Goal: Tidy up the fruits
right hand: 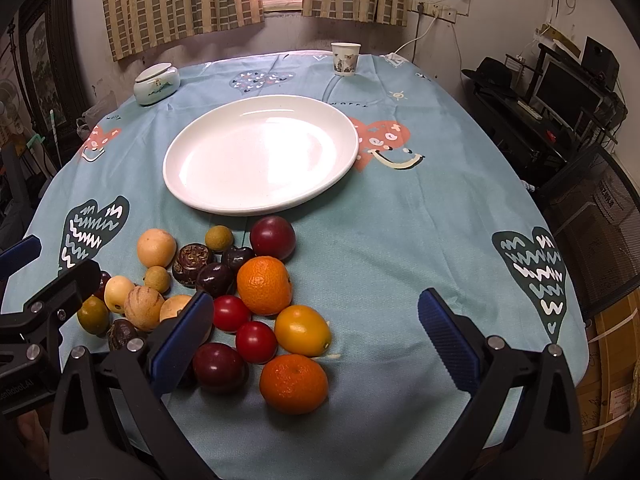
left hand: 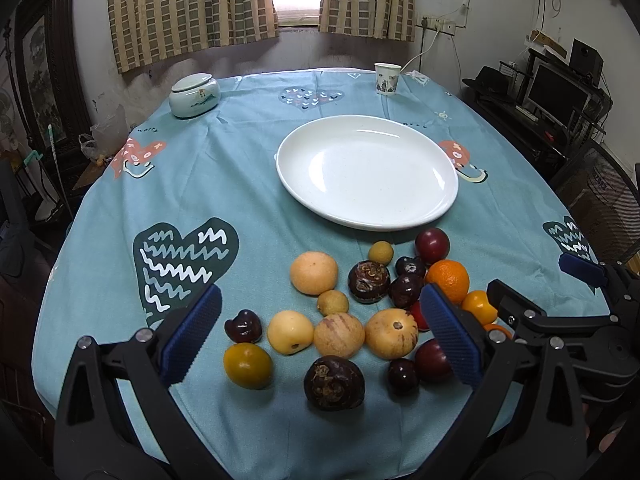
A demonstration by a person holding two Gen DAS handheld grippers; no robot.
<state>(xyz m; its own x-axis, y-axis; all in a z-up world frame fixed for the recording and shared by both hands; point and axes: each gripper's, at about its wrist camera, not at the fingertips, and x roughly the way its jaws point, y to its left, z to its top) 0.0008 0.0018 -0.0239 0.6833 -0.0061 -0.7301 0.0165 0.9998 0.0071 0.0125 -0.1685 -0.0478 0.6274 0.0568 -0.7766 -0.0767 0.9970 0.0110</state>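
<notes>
- The fruits [left hand: 352, 316] are seen heaped on the desk [left hand: 240, 160] at lower centre of the left view, directly ahead of the left gripper [left hand: 320, 332], whose jaws are spread wide and hold nothing.
- The right gripper [right hand: 320, 336], likewise spread and unloaded, is framed around the near orange [right hand: 293, 383], so it is judged nearer.
- The white plate [right hand: 192, 192], at upper centre beyond the pile, is shown bare.
- The lidded jar [right hand: 157, 83] and paper cup [right hand: 345, 59] are left at the far edge.

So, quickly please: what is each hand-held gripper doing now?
Left hand-held gripper: open, holding nothing.
Right hand-held gripper: open, holding nothing.
</notes>
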